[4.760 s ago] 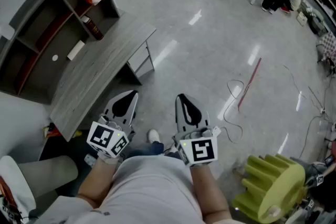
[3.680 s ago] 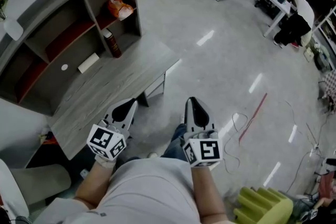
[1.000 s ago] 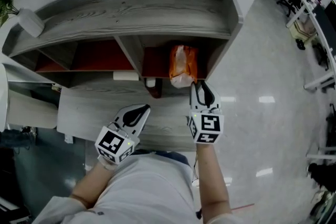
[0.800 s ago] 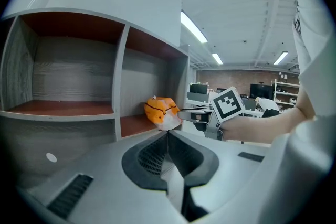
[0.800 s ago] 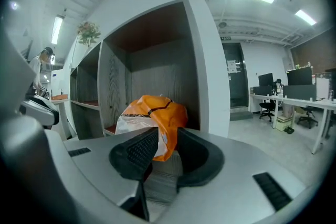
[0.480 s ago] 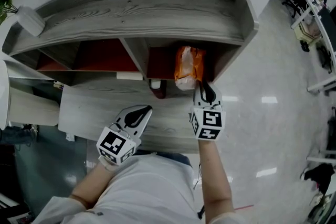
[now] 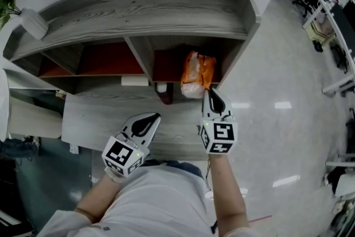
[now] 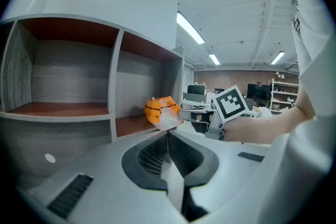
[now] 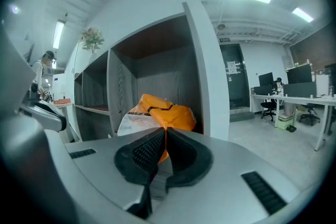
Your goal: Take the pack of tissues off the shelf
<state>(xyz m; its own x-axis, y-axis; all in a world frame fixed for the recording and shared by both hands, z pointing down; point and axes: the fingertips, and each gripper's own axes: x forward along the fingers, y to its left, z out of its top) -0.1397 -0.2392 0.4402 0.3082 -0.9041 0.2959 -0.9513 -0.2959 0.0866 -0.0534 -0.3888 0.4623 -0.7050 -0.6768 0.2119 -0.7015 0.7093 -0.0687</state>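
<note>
From the head view, a grey wooden shelf [image 7: 144, 8] with red-lined compartments stands against a white wall. It has a grey desk [image 7: 100, 119] in front and polished floor [image 7: 288, 91] to the right. The orange pack of tissues [image 7: 198, 74] lies at the front of the right-hand compartment, its lower end reaching past the board's edge. The right gripper [image 7: 208, 91] has its tip touching that lower end. A dark bottle [image 7: 165, 96] stands just left of the pack, and a flat white box [image 7: 135, 81] lies further left. The left gripper [image 7: 152, 116] hangs over the desk, well apart from the pack.

In the left gripper view, this gripper's jaws are pressed together with nothing between them. Beyond them the pack [image 8: 161, 112] sits at the compartment's front edge, with the other gripper's marker cube beside it.

In the right gripper view, the jaws are clamped on a fold of the orange wrapper, and orange shows in the slit between them. The rest of the pack [image 9: 168, 113] bulges just ahead, close to the shelf's right wall.

The hold looks to be on thin wrapper only, not on the body. A quick pull could tear the film or let it slide out, dropping the pack onto the desk. Swinging it left could knock the bottle over, and dragging it right could snag it on the shelf wall.
</note>
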